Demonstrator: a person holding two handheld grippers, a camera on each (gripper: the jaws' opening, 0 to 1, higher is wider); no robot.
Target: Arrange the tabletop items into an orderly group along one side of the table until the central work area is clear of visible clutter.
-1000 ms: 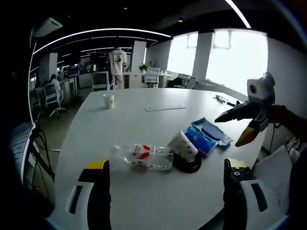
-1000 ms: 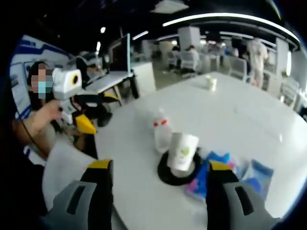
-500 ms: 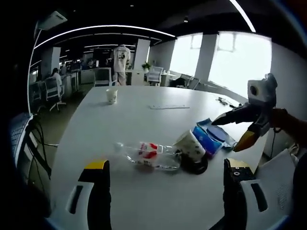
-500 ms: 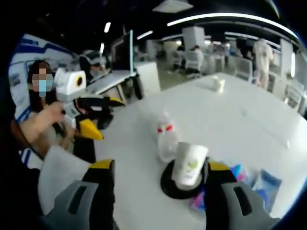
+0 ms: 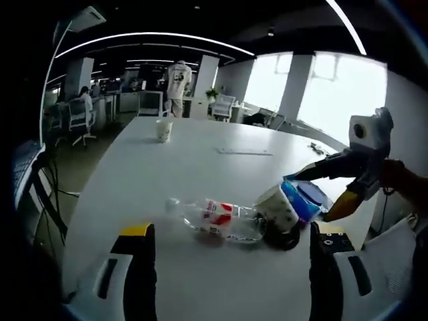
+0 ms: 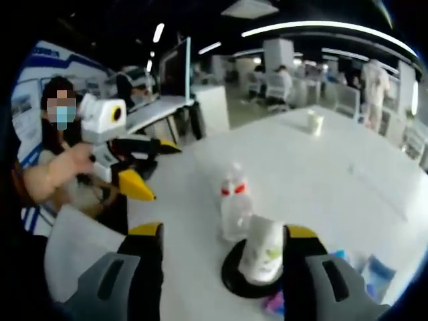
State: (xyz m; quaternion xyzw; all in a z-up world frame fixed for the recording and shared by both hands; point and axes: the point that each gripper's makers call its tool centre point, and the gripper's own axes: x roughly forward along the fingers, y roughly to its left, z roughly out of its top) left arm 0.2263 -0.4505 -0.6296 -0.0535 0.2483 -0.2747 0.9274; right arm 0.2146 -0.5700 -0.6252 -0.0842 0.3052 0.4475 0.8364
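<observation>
A clear plastic bottle (image 5: 217, 219) with a red and white label lies on its side on the white table (image 5: 167, 174). At its base a paper cup (image 5: 281, 207) leans tipped on a black disc (image 5: 289, 239), with blue packets (image 5: 304, 199) just behind. My left gripper (image 5: 232, 231) is open, short of the bottle. My right gripper (image 5: 313, 195) comes in from the right, open, beside the packets. In the right gripper view the cup (image 6: 262, 249) stands on the disc (image 6: 234, 279) between my open right gripper (image 6: 224, 233) jaws, the bottle (image 6: 234, 207) beyond. The left gripper (image 6: 159, 172) hangs open at the left.
A second paper cup (image 5: 164, 129) and a flat white strip (image 5: 244, 151) lie on the table's far half. Office desks, chairs and a standing person (image 5: 177, 80) are beyond it. The table edge runs close on the near side, by a person's hand (image 6: 63, 170).
Both views have drawn closer to the bottle and cup, which look larger now. The items lie as before. Both grippers stay open and hold nothing.
</observation>
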